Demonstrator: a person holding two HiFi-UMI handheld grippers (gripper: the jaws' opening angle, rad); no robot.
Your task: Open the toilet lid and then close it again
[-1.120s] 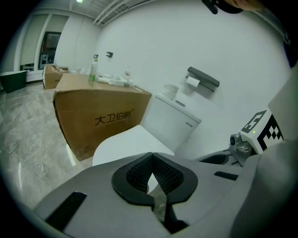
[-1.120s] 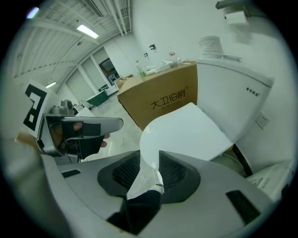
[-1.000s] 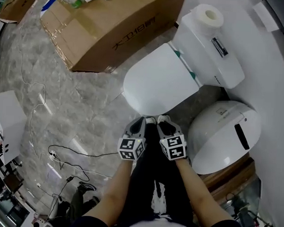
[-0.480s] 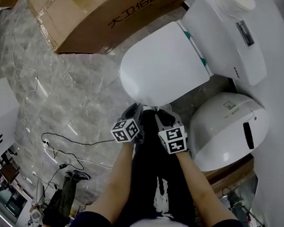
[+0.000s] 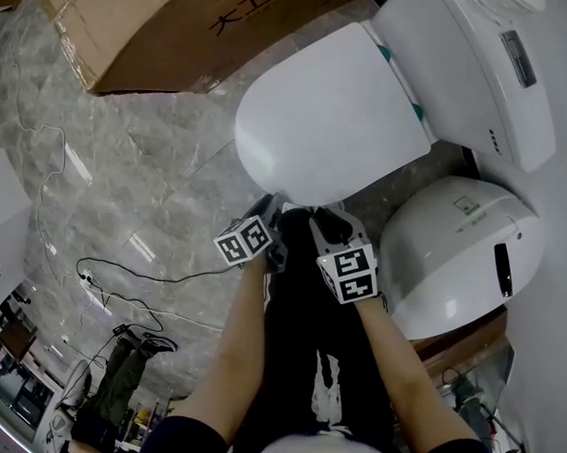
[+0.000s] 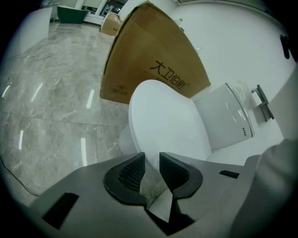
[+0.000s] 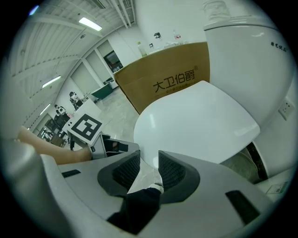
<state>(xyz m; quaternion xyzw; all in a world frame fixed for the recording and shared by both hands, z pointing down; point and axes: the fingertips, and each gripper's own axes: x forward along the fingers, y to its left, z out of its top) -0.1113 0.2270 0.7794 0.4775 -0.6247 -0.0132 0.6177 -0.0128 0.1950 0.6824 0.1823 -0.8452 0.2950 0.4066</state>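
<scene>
The white toilet lid (image 5: pixel 330 120) lies closed on the bowl, with the tank (image 5: pixel 478 60) behind it at the upper right. My left gripper (image 5: pixel 268 204) hovers just short of the lid's front rim. Its jaws are opening and nothing is between them; in the left gripper view the lid (image 6: pixel 165 123) lies just ahead of the left gripper (image 6: pixel 152 161). My right gripper (image 5: pixel 323 216) sits beside it, also at the front rim. The right gripper (image 7: pixel 149 160) is open and empty in the right gripper view, with the lid (image 7: pixel 195 123) straight ahead.
A white domed bin (image 5: pixel 460 257) stands right of the toilet, close to my right hand. A large cardboard box (image 5: pixel 170 28) lies on the marble floor to the left of the bowl. Cables (image 5: pixel 122 280) trail over the floor at the lower left.
Both grippers have sunk towards the lid's front rim. The left one has rolled, its marker cube now tilted, and its jaws have parted. The toilet fills more of the head view.
</scene>
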